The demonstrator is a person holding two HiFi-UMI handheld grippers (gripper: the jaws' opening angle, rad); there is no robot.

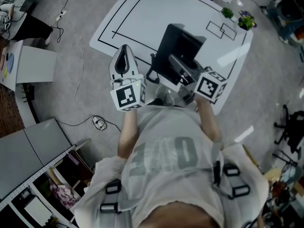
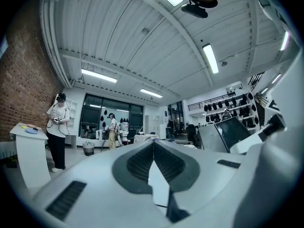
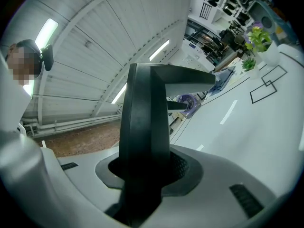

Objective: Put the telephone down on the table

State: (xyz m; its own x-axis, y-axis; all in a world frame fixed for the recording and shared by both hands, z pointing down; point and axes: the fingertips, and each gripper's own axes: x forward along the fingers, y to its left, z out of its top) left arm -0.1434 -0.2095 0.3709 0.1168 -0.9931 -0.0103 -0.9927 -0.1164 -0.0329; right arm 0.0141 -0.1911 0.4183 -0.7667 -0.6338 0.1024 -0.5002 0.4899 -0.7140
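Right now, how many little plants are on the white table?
2, both at the white table's far right corner: a small green plant and, beside it, a flowering plant. More could be hidden.

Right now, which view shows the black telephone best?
The head view: most of the telephone shows above the table, held by the right gripper. The right gripper view shows only a dark close-up slab between its jaws. The left gripper view shows perhaps a dark panel at right.

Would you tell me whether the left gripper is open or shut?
Shut: the left gripper has its jaws meeting at the tips, nothing between them.
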